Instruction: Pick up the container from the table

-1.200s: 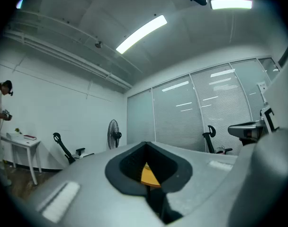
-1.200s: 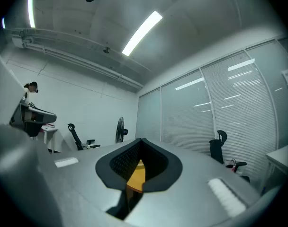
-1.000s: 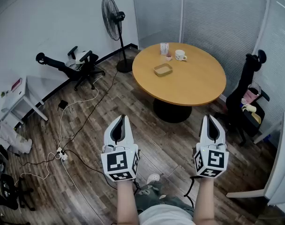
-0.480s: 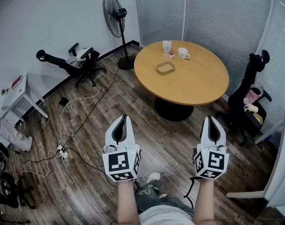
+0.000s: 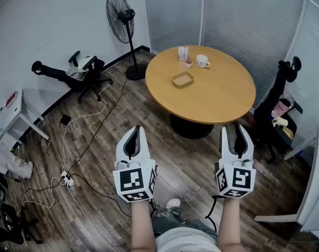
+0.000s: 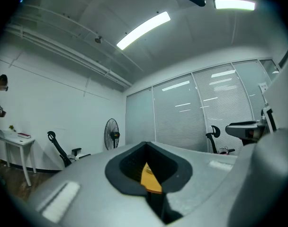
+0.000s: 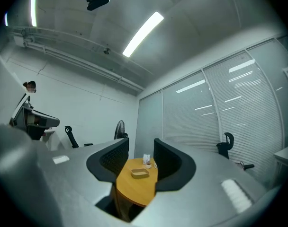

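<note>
A shallow tan container (image 5: 182, 79) lies on the round wooden table (image 5: 222, 96), towards its left side. Both grippers hang over the floor well short of the table. My left gripper (image 5: 137, 130) is shut and empty; in its own view the left gripper (image 6: 146, 145) shows only a sliver of tabletop through its pads. My right gripper (image 5: 233, 128) is open; its jaws have just been opening and nothing is between them. In the right gripper view the container (image 7: 139, 173) shows far off through the gap of the right gripper (image 7: 140, 144).
A white mug (image 5: 202, 61), a small card box (image 5: 183, 53) and a small pink item (image 5: 188, 64) stand behind the container. A pedestal fan (image 5: 119, 14), a tipped office chair (image 5: 81, 72), floor cables (image 5: 91, 135) and a black chair (image 5: 277, 109) surround the table.
The right gripper's jaws have parted from shut to open. The left gripper stays shut. Both hands and the view have shifted slightly towards the table.
</note>
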The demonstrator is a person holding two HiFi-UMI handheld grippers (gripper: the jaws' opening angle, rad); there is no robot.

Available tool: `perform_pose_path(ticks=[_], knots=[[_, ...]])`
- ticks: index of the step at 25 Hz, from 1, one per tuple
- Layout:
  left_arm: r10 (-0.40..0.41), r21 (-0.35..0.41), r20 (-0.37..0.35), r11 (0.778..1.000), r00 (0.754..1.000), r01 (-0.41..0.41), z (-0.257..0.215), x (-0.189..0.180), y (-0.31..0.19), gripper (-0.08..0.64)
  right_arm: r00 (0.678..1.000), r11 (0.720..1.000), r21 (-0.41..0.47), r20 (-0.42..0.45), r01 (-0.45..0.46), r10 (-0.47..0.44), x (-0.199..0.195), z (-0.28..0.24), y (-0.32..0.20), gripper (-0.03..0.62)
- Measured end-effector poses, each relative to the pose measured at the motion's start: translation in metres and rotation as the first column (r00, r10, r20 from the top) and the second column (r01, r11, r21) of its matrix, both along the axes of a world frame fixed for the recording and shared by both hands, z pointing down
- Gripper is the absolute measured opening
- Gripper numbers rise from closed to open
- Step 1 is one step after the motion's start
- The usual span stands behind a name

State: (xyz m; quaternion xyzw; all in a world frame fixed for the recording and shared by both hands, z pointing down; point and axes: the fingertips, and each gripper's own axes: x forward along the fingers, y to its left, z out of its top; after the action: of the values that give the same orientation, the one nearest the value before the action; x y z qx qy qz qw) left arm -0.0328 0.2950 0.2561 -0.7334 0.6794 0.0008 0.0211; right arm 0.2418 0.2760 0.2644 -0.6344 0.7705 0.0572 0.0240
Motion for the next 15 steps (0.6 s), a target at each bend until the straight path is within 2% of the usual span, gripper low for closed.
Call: perform_pose_path(ticks=[4,8,15], knots=[[0.023,0.007,0.004,1.0,1.0,-0.023,0.0,-0.009,-0.027,0.002,1.0,1.0,0.003,-0.006,0.02,-0.02,-0.02,0.003,-0.022,0.282],[0.047,0.008,0.003,0.999,0.999,-0.047,0.001,-0.017,-0.046,0.002,0.999,0.999,-0.023,0.03,0.037,-0.037,-0.033,0.008,-0.04,0.387],[0.06,-0.016,-0.011,0.998,0.998,-0.06,0.012,-0.021,-0.076,0.002,0.999,0.999,-0.048,0.044,0.023,-0.021,-0.035,0.013,-0.069,0.425]])
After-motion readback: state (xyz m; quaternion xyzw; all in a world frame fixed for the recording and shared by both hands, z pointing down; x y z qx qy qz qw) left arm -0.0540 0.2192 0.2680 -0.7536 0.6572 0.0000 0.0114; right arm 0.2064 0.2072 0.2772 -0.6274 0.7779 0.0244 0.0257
